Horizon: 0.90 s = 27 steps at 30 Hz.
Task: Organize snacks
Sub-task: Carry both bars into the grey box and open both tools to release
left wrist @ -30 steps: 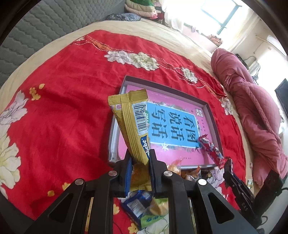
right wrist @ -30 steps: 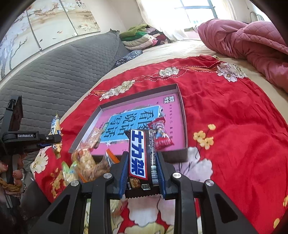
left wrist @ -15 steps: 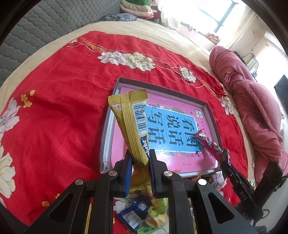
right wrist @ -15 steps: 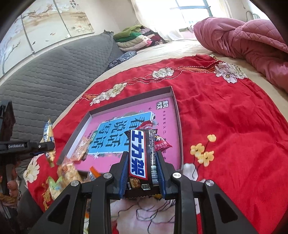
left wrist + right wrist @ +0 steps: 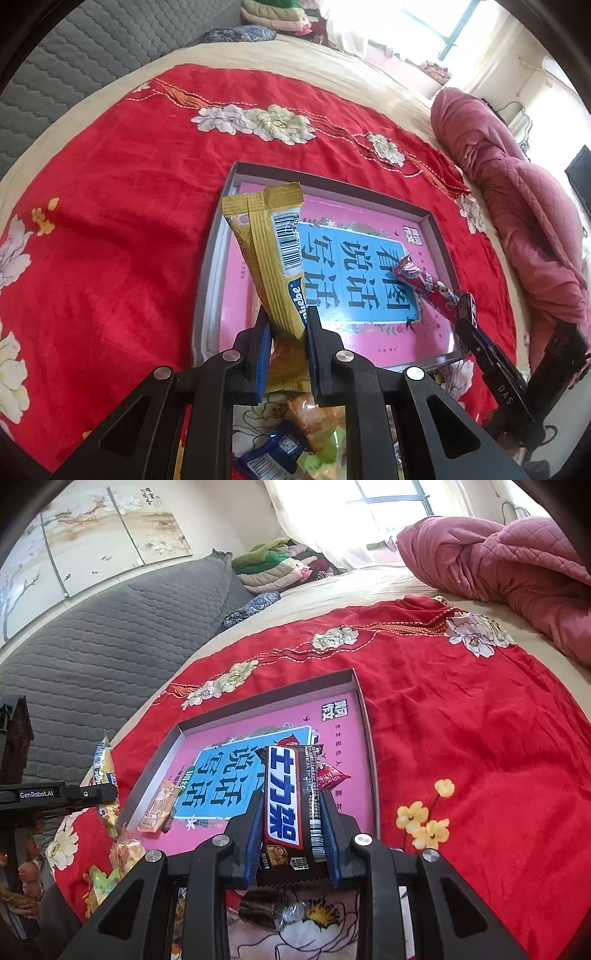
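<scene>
Risk first: both snacks are pinched low, w/ most of each wrapper standing free above the jaws. Left gripper (image 5: 287,325) is clenched on a long yellow foil snack packet (image 5: 271,254) near its lower third; foil is slick, so it could slide or swing sideways when let go, landing on the tray's left wall instead of inside. Right gripper (image 5: 291,801) grasps a brown-and-blue chocolate bar w/ white lettering (image 5: 286,794), squeezed across its width; too much squeeze could crush it, I'd guess.

Second risk: shallow grey-rimmed cardboard tray w/ pink-and-blue printed floor (image 5: 221,206) sits on soft bedding, a red floral blanket (image 5: 110,184), so a push on its near rim could tip or shift it. Both grippers head for the same near edge and could bump.

Positions: yellow packet is held above the tray's near-left corner; bar is above the near edge, toward the right side. Red sausage-stick wrapper (image 5: 424,284) already lies in the tray near its right wall, and a small clear-orange packet (image 5: 159,805) near the near-left corner.

Axes: yellow packet's long axis runs up from the jaws, tilted left, sealed end up. Bar's long axis runs straight along the fingers, pointing into the tray toward its far edge.

Loose snacks pile (image 5: 306,424) lies on the blanket just outside the near rim.
</scene>
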Motion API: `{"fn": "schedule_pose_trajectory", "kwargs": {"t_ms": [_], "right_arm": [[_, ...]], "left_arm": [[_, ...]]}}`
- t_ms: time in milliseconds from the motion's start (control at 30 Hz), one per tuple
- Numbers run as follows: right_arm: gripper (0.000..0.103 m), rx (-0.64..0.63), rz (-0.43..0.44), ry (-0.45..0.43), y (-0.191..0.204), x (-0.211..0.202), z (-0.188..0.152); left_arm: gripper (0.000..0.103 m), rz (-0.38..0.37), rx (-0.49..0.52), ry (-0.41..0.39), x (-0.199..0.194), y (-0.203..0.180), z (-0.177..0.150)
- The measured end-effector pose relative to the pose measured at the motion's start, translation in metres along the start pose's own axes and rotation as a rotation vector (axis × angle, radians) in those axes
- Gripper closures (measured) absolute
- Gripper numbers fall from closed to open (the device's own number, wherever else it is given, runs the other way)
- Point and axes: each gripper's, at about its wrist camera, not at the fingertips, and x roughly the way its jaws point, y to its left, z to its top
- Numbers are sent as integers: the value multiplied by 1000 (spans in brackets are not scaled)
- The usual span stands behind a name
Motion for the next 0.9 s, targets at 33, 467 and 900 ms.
{"fn": "schedule_pose_trajectory", "kwargs": {"t_ms": [33, 467, 900], "right_arm": [[74, 1, 1, 0, 0, 1, 1], [74, 4, 9, -4, -5, 11, 5], [74, -5, 21, 11, -5, 20, 4]], "left_arm": [[85, 1, 2, 1, 1, -1, 0], [85, 33, 61, 32, 22, -21, 2], [85, 54, 85, 73, 45, -31, 3]]}}
